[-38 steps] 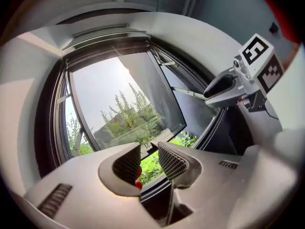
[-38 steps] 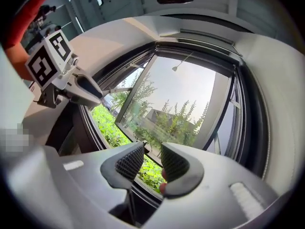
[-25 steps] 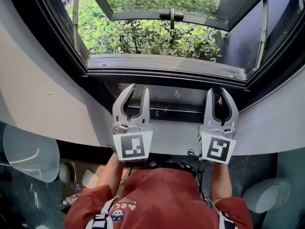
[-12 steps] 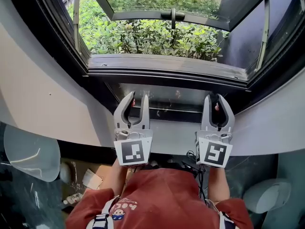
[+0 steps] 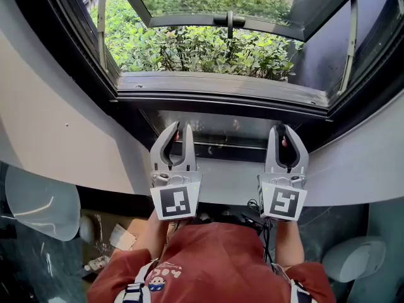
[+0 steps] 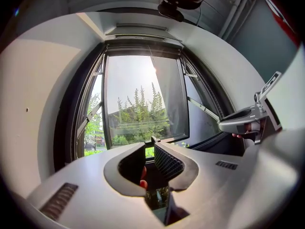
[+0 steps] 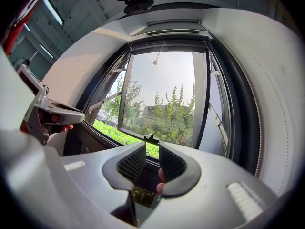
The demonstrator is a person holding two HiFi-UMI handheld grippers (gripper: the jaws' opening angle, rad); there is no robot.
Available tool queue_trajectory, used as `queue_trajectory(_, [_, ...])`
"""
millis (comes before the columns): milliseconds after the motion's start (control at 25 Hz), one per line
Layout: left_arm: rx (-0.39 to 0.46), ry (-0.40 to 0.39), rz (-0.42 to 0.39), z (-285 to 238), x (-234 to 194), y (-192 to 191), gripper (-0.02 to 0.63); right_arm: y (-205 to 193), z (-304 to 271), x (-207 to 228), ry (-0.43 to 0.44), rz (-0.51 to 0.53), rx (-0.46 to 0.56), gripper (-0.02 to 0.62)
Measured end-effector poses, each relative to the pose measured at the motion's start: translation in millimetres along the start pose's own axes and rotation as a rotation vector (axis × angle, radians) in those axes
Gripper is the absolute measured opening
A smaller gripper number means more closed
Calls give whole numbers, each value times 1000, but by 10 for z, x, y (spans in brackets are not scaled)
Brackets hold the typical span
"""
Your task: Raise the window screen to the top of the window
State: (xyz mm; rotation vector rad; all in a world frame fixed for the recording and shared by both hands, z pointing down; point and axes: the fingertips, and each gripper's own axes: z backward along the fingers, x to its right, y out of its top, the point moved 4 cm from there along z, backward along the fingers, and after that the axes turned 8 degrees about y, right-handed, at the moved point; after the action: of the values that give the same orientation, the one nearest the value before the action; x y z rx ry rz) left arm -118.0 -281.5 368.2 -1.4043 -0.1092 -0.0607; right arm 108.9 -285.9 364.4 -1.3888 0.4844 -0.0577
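A dark rail (image 5: 230,148), the window screen's bottom bar, runs low across the window frame. My left gripper (image 5: 181,129) and right gripper (image 5: 283,130) point at it side by side, about a hand's width apart. Both pairs of jaws have just been closing. A small red tab (image 6: 143,175) sits between the jaws of the left gripper (image 6: 149,149), against its left jaw, with a thin gap to the ribbed pad. Another red tab (image 7: 161,178) lies against the right pad of the right gripper (image 7: 152,151), clear of the left pad; the head view shows this red tab (image 5: 283,142) too.
The casement pane is swung outward, its handle (image 5: 228,21) at the far edge. Green shrubs (image 5: 202,49) grow outside. A grey sill (image 5: 221,84) lies above the grippers. White wall curves at both sides; a pale round chair (image 5: 41,201) and floor clutter are at lower left.
Both grippers' jaws stand narrower than before, round the red tabs. The two grippers have shifted only slightly, staying at the dark rail.
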Motion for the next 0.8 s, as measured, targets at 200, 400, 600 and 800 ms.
queue_trajectory(200, [-5, -2, -5, 7, 23, -23, 15, 33, -3, -32, 4, 7, 0, 15])
queue_trajectory(400, [-5, -12, -8, 11, 46, -16, 6, 65, -7, -35, 8, 6, 4, 10])
queue_trajectory(600, [1, -17, -18, 22, 62, -11, 6, 104, -12, -36, 6, 9, 44, 11])
queue_trajectory(800, [6, -17, -12, 31, 75, 7, 6, 97, -7, -19, 4, 14, 29, 11])
